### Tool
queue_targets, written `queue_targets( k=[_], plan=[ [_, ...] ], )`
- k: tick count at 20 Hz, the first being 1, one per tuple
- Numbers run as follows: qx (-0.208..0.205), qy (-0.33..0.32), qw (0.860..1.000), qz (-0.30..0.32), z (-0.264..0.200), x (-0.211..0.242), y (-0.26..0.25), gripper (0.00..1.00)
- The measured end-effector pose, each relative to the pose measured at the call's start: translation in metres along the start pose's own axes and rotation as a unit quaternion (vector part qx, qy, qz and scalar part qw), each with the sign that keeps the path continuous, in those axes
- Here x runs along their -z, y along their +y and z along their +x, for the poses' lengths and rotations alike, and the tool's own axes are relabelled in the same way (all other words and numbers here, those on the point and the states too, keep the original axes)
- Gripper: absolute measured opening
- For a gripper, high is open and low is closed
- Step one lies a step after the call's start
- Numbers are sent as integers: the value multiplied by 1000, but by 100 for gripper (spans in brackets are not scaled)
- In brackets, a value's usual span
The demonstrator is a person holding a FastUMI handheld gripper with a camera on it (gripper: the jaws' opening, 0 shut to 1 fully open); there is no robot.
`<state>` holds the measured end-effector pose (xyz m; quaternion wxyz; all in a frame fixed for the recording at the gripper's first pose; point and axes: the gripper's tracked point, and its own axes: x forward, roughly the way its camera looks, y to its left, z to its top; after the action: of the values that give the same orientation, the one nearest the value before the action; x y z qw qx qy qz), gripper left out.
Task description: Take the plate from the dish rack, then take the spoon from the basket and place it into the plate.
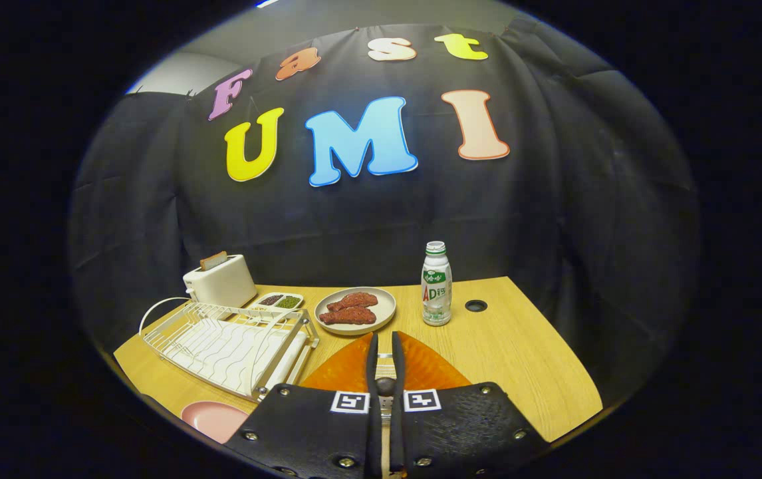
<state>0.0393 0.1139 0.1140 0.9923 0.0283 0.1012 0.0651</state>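
My jaws (385, 346) are nearly clenched, a thin slit between the fingers, gripping nothing I can make out; a small dark knob sits in the slit near their base. They hang over an orange mat (421, 366) on the bench (520, 359). Left of the mat stands the white rack (228, 346), and a pink plate (211, 418) lies on the bench just in front of the rack. Beyond the mat sit a dish of meat (354, 309) and a bottle (436, 284). Behind the rack are a toaster (220, 281) and a small tray (278, 301).
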Motion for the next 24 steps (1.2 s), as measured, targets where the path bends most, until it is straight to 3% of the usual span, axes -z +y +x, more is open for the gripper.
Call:
queue_targets(
  k=[12, 18, 24],
  plan=[
    [6, -36, 999, -36, -73, -64, 38, 4],
    [8, -31, 999, -34, -106, -52, 66, 4],
    [-5, 5, 1000, -27, -121, -8, 105, 4]
  ],
)
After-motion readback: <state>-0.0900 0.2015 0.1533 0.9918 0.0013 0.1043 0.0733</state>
